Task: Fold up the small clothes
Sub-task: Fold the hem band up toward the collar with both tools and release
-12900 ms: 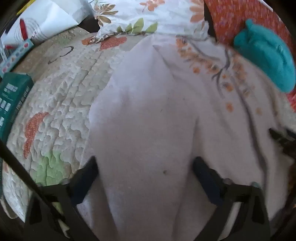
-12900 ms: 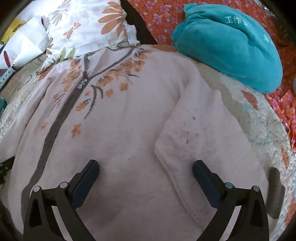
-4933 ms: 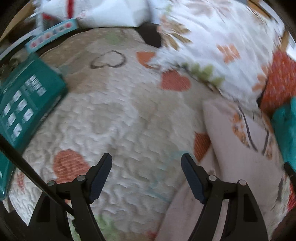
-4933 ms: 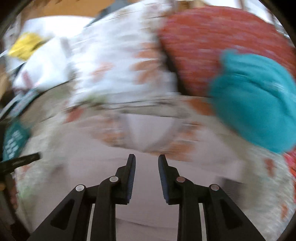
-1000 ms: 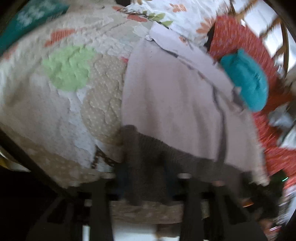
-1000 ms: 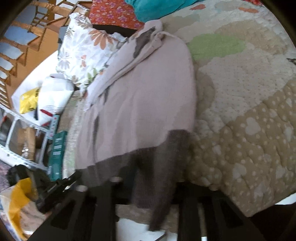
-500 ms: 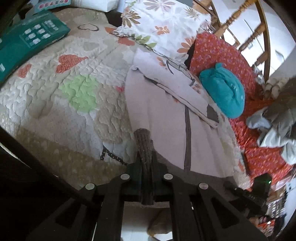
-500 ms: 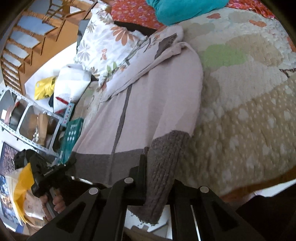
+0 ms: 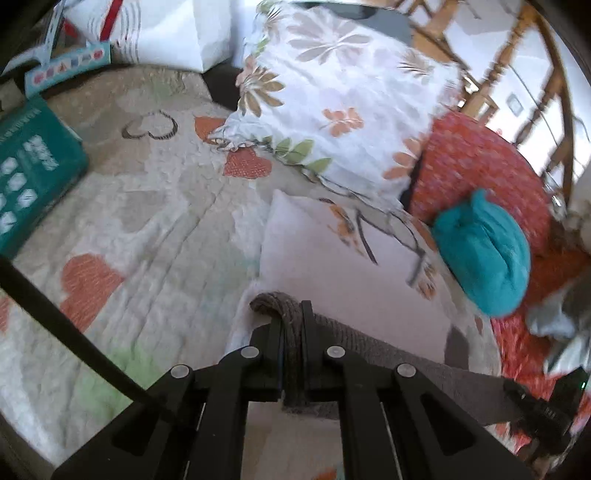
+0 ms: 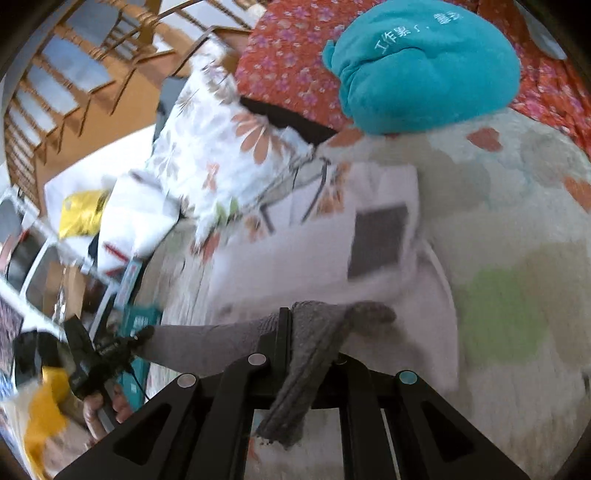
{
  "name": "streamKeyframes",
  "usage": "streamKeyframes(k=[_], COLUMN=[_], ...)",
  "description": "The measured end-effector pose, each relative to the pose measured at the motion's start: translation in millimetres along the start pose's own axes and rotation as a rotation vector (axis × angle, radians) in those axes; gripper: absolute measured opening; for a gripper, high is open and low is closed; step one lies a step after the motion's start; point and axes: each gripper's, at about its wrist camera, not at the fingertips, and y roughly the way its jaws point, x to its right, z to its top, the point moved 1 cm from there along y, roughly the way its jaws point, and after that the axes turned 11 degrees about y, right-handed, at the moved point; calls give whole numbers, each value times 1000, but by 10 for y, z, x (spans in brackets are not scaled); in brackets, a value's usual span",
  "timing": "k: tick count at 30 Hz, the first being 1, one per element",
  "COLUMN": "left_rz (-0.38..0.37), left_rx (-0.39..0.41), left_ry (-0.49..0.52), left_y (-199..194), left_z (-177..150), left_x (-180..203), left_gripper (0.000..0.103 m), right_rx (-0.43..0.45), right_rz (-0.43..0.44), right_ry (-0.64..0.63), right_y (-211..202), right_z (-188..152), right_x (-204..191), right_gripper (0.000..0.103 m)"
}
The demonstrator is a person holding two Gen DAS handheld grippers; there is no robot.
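A pale pink sweater (image 9: 332, 273) with an orange flower print and a grey ribbed hem (image 9: 388, 354) lies on the quilted bed; it also shows in the right wrist view (image 10: 295, 258). My left gripper (image 9: 292, 317) is shut on the left corner of the hem and holds it raised over the sweater's body. My right gripper (image 10: 314, 321) is shut on the right corner of the hem (image 10: 317, 343), also raised. The hem stretches between both grippers. The left gripper shows in the right wrist view (image 10: 96, 354).
A floral pillow (image 9: 343, 99) and a red cushion (image 9: 487, 162) lie behind the sweater. A teal bundle (image 9: 480, 251) sits to its right. A green box (image 9: 33, 177) lies at the quilt's (image 9: 147, 214) left edge. White bags (image 9: 155, 33) stand at the back.
Both grippers, shut on the hem corners, have carried the hem up and forward from the bed's near edge over the sweater toward the collar.
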Motion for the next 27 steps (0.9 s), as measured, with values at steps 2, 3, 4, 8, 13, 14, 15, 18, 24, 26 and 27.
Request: streamKeyframes(k=[2,3,4,8,13,14,15,18,24,26,27], left_rz=[1,3,5,13,-3,-2,1,8,57,57,53], left_rx=[-15,-19,-22,-52,-66,-68,-72,-71,-6,24,33], left_ry=[-35,-44,-51,-62,-35,-24,-11,-5,-81,-112,-129], left_y=[256,356,463,890,1235,1287,1348,1466,1353,1244,1192], left_z=[162,213,257,427,626,653,683,762,853,880,888], left_x=[-66,-84,-102,-143,-77,-53,-27,2,-144,-213,-243], left_gripper=[6,6,6,6,6,6,7,7,44,50,52], right_rx=[-4,-9,-17,-26,-24,-25,-27,-24,93,168,184], right_rz=[-23,-34,-51,-90,-96,-99,-101,-99,-171,-187,-194], right_ry=[13,19,26,35,78,88,96,101,-13,-30,-25], right_y=[241,353,490,866,1162,1219,1270,1442,1552,1414,1363], right_z=[192,269,343,594,874,926,969,1088,1238,1275,1293], right_x=[-10,-3,3,42,168,200,226,269,126,102,105], right_gripper=[5,5,5,5,5,5,5,6,56,71,71])
